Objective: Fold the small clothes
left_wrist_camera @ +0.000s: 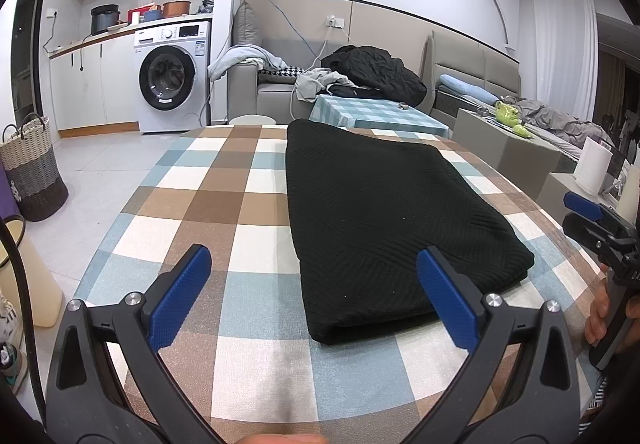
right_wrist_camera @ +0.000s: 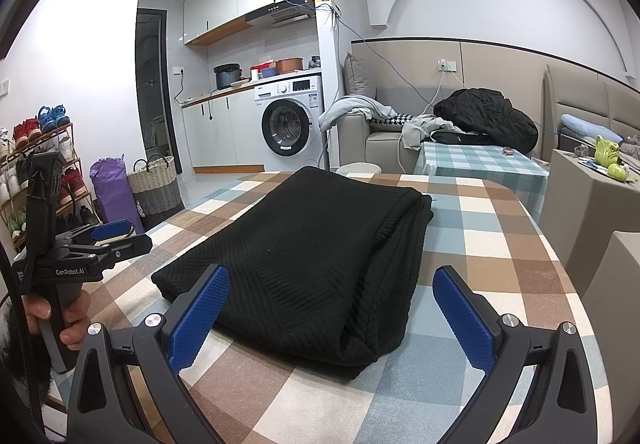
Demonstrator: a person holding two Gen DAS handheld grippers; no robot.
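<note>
Sweater alone on checked tablecloth

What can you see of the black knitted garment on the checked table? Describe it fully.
The black knitted garment looks like soft ribbed knit with chevron-like lines. It is folded into a long, layered rectangle, with a rounded fold along one long side and stacked edges at the near end. It lies flat on the checked tablecloth. Neither open gripper touches it; only the cloth beneath does.
</note>
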